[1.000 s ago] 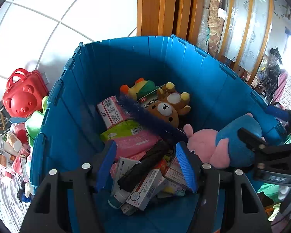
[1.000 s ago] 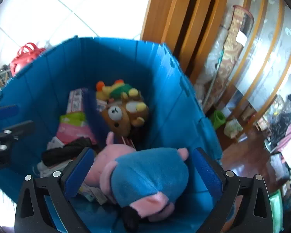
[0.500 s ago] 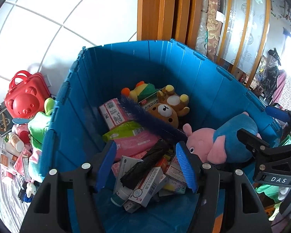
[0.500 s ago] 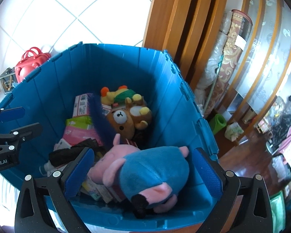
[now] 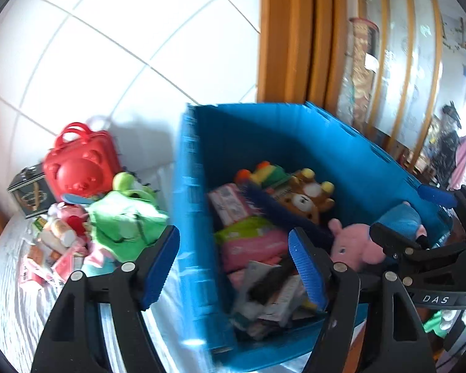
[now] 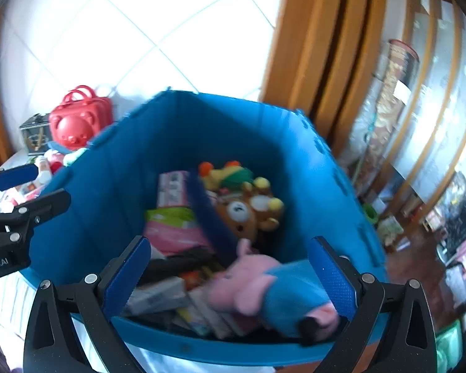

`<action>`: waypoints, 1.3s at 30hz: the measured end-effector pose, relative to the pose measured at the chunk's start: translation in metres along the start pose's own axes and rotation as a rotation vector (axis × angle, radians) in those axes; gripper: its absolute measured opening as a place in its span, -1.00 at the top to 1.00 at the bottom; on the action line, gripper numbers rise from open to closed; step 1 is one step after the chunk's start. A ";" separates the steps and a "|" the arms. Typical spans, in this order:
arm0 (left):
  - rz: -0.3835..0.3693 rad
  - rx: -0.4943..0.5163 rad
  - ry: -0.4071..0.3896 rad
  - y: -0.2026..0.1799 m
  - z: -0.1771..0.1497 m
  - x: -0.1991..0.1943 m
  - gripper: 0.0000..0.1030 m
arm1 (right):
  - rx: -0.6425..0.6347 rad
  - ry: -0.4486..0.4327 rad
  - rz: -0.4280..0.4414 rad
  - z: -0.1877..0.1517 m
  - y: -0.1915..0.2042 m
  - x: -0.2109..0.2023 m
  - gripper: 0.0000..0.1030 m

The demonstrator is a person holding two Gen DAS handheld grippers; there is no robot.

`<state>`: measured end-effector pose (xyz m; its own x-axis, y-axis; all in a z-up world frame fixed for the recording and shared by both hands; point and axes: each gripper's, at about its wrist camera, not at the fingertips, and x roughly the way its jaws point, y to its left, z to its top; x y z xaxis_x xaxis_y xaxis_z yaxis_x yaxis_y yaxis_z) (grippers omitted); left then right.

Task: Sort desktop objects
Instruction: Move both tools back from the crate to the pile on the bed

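Since the last frames we see the left gripper point(image 5: 234, 267) swung leftward, revealing the toy pile point(image 5: 108, 217) at lower left | fingers wide apart, empty, straddling the blue bin point(image 5: 189, 217) wall | right gripper point(image 6: 233, 275) also spread wide, empty | pig plush point(image 6: 273, 292) lies inside the bin, lower centre | red bear case point(image 5: 77, 161) on surface.

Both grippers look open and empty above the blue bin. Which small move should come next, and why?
Probably swing the left gripper toward the pile beside the blue bin, for instance the green plush. The pink and blue pig plush already lies inside the bin, while the pile remains unsorted on the table.
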<state>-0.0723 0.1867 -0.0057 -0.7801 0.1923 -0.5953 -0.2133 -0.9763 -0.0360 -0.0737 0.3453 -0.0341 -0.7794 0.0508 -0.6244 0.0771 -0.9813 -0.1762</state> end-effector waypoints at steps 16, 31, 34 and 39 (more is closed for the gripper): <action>0.177 -0.142 -0.052 0.199 -0.048 -0.056 -0.42 | -0.022 -0.138 0.203 0.047 0.173 -0.025 -1.00; 0.294 -0.220 0.050 0.330 -0.141 -0.017 -0.42 | -0.072 -0.049 0.399 0.029 0.312 0.041 -1.00; 0.283 -0.256 0.106 0.344 -0.165 0.008 -0.42 | -0.081 0.030 0.424 0.017 0.325 0.071 -1.00; 0.267 -0.289 0.199 0.360 -0.194 0.051 -0.41 | -0.092 0.131 0.420 0.001 0.337 0.120 -1.00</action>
<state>-0.0751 -0.1736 -0.2046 -0.6510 -0.0660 -0.7562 0.1764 -0.9821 -0.0661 -0.1418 0.0205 -0.1674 -0.5836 -0.3193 -0.7466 0.4295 -0.9017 0.0499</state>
